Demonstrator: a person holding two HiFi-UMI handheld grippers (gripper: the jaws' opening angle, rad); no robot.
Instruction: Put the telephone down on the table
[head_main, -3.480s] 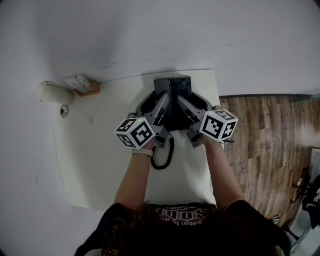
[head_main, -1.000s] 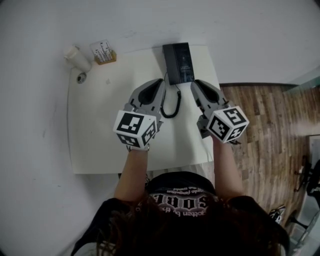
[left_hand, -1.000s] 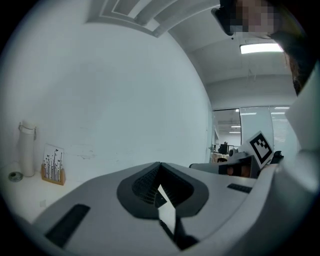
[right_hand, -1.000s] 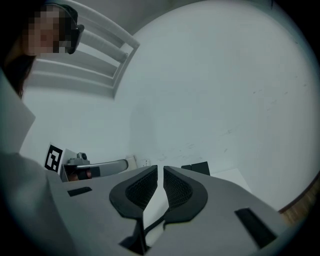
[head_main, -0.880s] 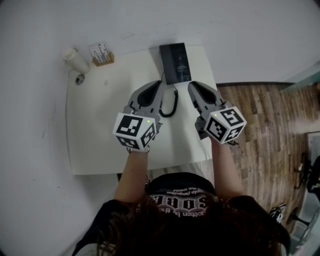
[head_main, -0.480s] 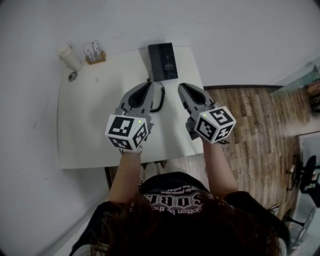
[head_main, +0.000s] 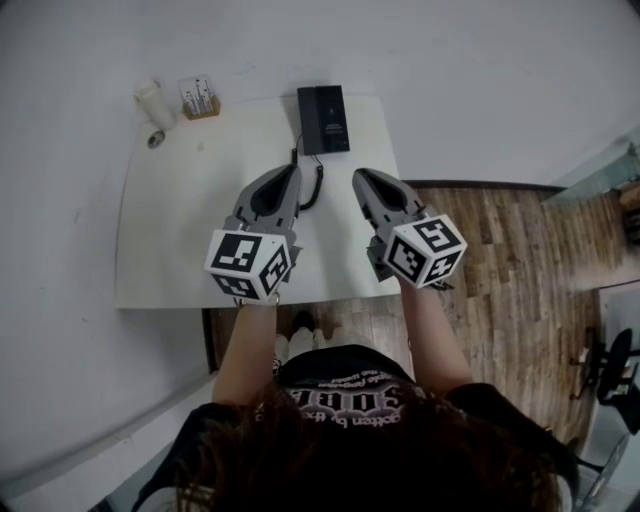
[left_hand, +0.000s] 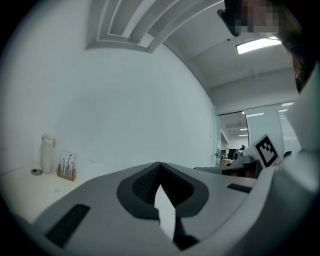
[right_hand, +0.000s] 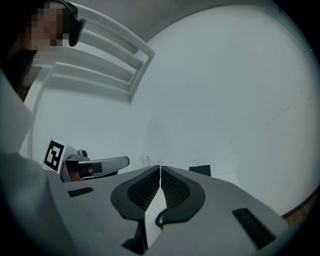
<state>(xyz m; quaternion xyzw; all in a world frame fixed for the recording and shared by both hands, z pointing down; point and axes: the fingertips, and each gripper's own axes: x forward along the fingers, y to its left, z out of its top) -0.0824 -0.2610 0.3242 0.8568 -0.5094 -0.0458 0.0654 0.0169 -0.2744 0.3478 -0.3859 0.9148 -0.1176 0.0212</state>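
The black telephone (head_main: 323, 119) lies flat at the far edge of the white table (head_main: 180, 230), and its curly cord (head_main: 311, 188) trails toward me. It also shows as a small dark block (right_hand: 200, 170) in the right gripper view. My left gripper (head_main: 293, 170) hovers just short of the cord, shut with nothing in it (left_hand: 160, 163). My right gripper (head_main: 360, 176) hangs beside it, to the right of the cord. Its jaws are closing to a thin slit (right_hand: 160, 166) with nothing between them. Neither gripper touches the telephone.
A white bottle (head_main: 150, 98), a small card stand (head_main: 199, 100) and a small round cap (head_main: 154, 138) sit at the table's far left corner. A white wall runs behind the table. Wooden floor (head_main: 500, 260) lies to the right of the table's edge.
Both grippers have drawn back from the telephone toward me. The telephone stays where it lay, at the far edge of the table. My head view has shifted back.
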